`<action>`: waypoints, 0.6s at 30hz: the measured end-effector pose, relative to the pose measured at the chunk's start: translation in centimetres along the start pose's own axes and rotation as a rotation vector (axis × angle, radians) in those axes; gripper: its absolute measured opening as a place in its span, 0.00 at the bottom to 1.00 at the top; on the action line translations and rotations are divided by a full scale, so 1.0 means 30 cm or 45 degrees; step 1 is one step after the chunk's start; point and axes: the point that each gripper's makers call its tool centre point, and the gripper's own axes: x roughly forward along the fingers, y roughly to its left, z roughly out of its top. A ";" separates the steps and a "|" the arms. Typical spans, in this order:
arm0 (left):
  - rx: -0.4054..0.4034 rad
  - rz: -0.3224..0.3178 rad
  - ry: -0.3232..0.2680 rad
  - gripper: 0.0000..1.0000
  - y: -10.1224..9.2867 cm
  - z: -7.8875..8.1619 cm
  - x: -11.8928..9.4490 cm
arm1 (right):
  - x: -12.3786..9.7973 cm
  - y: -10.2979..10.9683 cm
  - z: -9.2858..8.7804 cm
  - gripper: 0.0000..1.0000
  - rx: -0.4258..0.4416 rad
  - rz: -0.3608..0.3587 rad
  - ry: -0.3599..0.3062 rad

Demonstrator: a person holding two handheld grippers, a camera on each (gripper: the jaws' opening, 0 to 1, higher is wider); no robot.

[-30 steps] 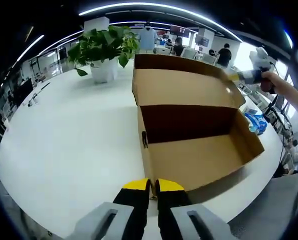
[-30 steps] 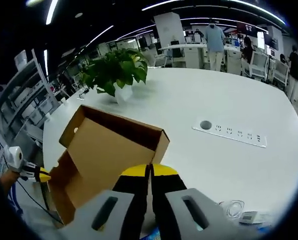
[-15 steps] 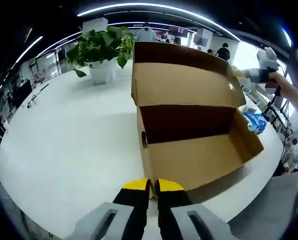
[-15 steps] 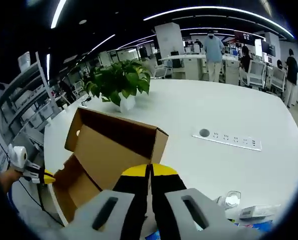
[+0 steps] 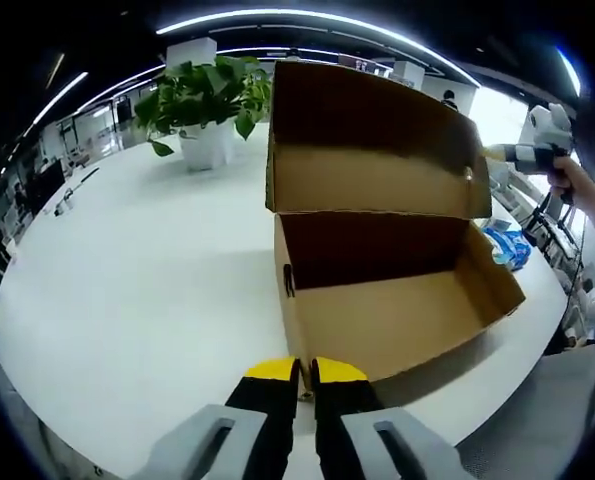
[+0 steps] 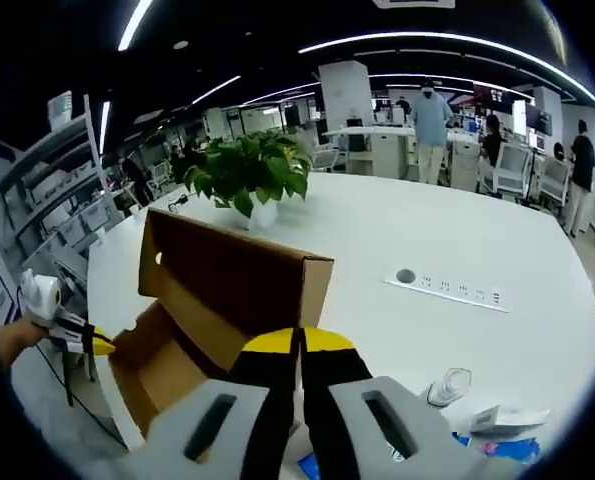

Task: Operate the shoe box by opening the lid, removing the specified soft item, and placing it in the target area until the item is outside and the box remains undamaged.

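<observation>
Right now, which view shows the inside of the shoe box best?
The left gripper view: the shoe box opens toward it, floor and walls exposed. The right gripper view catches only a corner of the interior behind the raised lid.

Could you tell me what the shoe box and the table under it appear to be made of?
The shoe box looks like plain brown cardboard, matte, with folded flaps and raw edges. The table has a smooth white top with a faint sheen, probably laminate or painted board; the pictures leave that open.

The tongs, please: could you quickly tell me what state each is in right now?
Left tongs: shut, at the near wall of the shoe box.
Right tongs: shut on the raised lid.
</observation>
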 end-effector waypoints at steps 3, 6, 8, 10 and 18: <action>0.001 0.001 -0.003 0.04 0.000 0.000 0.000 | -0.015 0.012 -0.005 0.00 0.008 0.000 -0.012; 0.002 0.001 -0.007 0.04 0.001 0.000 0.000 | -0.032 0.028 -0.010 0.00 0.002 -0.003 -0.024; 0.002 0.000 -0.009 0.04 0.001 0.000 -0.001 | -0.043 0.034 -0.013 0.00 0.003 -0.002 -0.029; 0.004 0.001 -0.012 0.04 0.001 0.000 -0.002 | -0.056 0.042 -0.017 0.00 0.019 0.004 -0.036; 0.016 -0.001 -0.022 0.04 0.002 -0.001 -0.003 | -0.098 0.078 -0.043 0.00 0.032 0.006 -0.057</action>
